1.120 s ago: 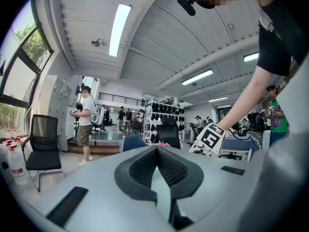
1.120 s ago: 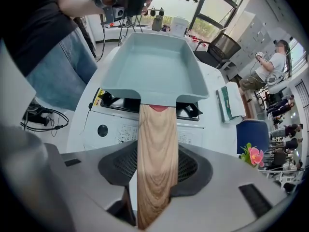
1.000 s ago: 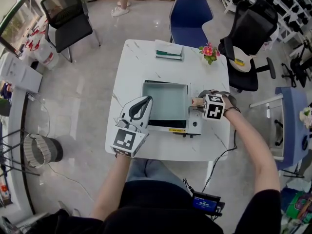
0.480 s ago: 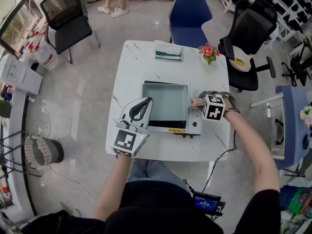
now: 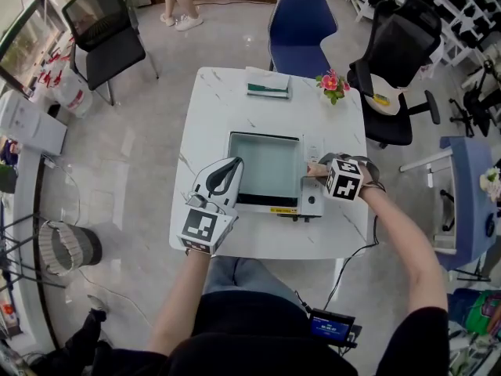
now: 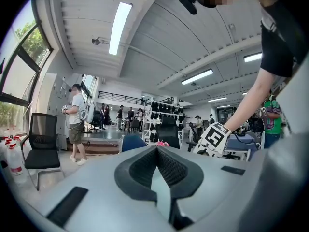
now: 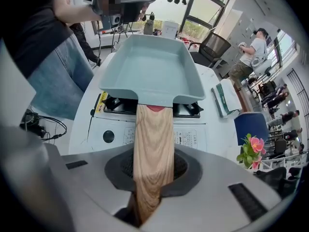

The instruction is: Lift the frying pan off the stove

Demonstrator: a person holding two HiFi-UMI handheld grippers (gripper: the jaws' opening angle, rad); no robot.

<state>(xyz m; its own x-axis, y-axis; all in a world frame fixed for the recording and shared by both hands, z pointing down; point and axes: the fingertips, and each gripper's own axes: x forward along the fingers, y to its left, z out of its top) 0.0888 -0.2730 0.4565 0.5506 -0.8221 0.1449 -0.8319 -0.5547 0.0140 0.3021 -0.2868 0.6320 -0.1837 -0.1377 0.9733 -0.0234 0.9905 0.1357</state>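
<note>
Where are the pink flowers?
In the head view, the pink flowers stand on the far right corner of the white table, right of the green book and beyond the frying pan.

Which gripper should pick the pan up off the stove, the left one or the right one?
Right. The right gripper is closing its jaws on the wooden handle of the frying pan. The left gripper is shut and empty, across the pan from the handle.

free: tabletop (image 5: 205,120) left of stove (image 5: 312,203) | blocked: book (image 5: 267,83), flowers (image 5: 333,81) at far edge
</note>
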